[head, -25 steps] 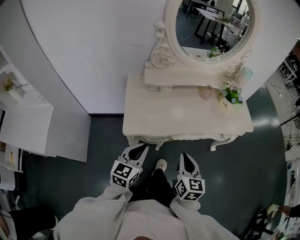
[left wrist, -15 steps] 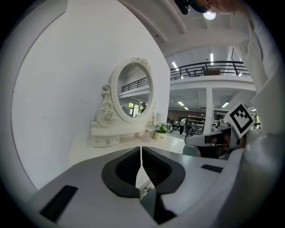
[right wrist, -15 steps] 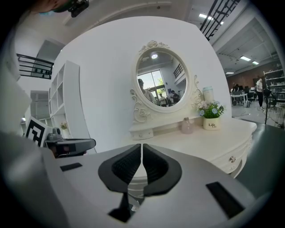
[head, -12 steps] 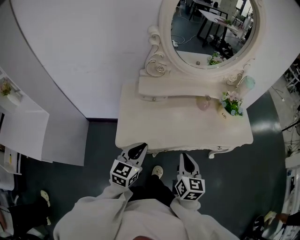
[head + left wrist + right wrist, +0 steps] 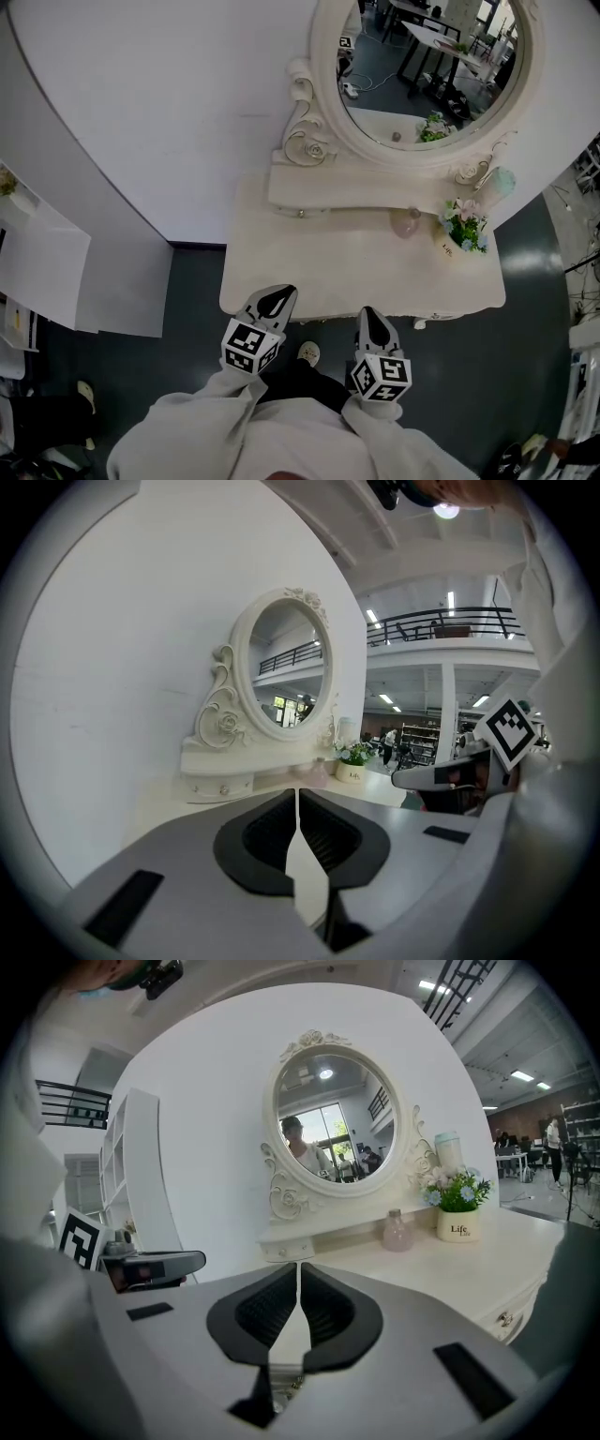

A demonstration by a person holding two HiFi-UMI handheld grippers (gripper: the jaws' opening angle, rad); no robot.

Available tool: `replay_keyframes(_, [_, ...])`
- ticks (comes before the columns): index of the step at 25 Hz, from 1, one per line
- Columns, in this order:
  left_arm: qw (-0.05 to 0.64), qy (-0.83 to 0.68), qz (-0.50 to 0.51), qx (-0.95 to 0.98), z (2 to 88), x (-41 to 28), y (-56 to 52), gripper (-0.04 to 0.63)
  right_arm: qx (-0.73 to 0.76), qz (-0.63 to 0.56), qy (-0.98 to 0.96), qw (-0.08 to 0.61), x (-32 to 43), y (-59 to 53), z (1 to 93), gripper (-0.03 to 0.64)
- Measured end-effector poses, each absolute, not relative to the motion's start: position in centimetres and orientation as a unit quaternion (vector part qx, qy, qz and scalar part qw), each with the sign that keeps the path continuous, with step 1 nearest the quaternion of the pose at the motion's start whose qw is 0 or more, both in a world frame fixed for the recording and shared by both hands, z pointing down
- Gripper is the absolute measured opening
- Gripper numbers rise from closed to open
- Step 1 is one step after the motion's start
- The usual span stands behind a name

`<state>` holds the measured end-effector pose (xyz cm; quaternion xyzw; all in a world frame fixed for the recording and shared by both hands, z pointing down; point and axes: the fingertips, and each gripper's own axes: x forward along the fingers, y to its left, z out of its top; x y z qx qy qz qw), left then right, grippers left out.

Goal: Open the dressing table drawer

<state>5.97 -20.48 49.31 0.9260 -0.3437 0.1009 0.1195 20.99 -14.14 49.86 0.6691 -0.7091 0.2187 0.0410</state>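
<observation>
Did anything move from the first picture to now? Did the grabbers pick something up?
The person walked closer to the dressing table: in the head view its front edge has slid down to the tips of the left gripper and right gripper. Nothing was grabbed or let go; both grippers stay shut and empty. The flower pot and pink bottle kept their places on the table.

The dressing table (image 5: 309,267) top lies bare along its front edge and across its left half, reachable from the dark floor (image 5: 192,300) in front. The mirror (image 5: 431,75) and its base shelf (image 5: 356,192) block the back edge. A pink bottle (image 5: 406,222) and a flower pot (image 5: 464,230) crowd the back right corner.
</observation>
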Motion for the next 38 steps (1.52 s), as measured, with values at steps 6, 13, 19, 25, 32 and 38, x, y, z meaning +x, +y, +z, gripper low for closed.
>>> replay_keyframes(6, [0.122,-0.366,0.096,0.918,50.0,6.3,-22.9,0.026,0.650,0.215,-0.727,0.049,21.4,-17.2,50.5,0.038])
replay_keyframes(13, [0.124,-0.384,0.091,0.911,50.5,6.8,-25.1,0.026,0.641,0.215,-0.735,0.049,22.4,-19.6,51.0,0.038])
replay_keyframes(19, [0.125,-0.398,0.088,0.904,50.7,7.3,-26.6,0.026,0.627,0.228,-0.743,0.054,21.5,-20.7,52.0,0.038])
replay_keyframes(25, [0.155,-0.413,0.078,0.894,51.7,7.9,-28.7,0.026,0.620,0.235,-0.746,0.058,21.1,-22.3,52.3,0.038])
replay_keyframes(32, [0.146,-0.452,0.105,0.874,53.6,8.2,-33.3,0.028,0.626,0.249,-0.737,0.060,21.9,-23.6,52.9,0.039])
replay_keyframes(38, [0.145,-0.460,0.135,0.866,55.9,9.1,-35.9,0.028,0.633,0.265,-0.724,0.062,22.7,-24.1,53.7,0.038])
